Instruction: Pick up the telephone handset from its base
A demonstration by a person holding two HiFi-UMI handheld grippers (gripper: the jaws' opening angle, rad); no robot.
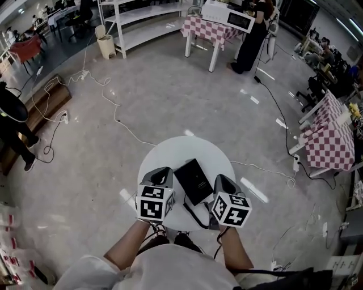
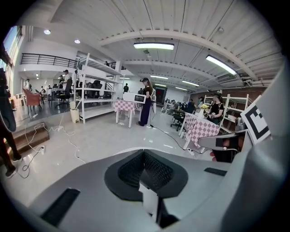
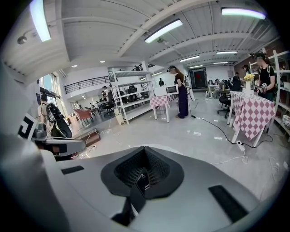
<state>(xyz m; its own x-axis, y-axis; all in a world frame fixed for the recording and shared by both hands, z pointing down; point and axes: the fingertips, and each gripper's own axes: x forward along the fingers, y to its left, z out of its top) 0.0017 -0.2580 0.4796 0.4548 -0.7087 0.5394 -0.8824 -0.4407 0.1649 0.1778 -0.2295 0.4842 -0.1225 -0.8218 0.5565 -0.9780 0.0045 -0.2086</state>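
White cables [image 1: 115, 113] trail across the grey floor [image 1: 181, 96] between white shelving [image 1: 144, 12] and checkered-cloth tables [image 1: 207, 28].

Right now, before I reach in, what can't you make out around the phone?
- Phone, head view: too small and dark to tell its parts apart.
- Cord, head view: its end is hidden behind the right tool.
- Left and right gripper views: each tool's own body hides the phone.

Telephone [image 1: 194, 180]: a small pale mark in the middle of its black top, too small to read.
Marker cubes [image 1: 154, 203]: black-and-white square patterns only, no letters or numbers.
Everything else: no text, brand, number or sign can be read.
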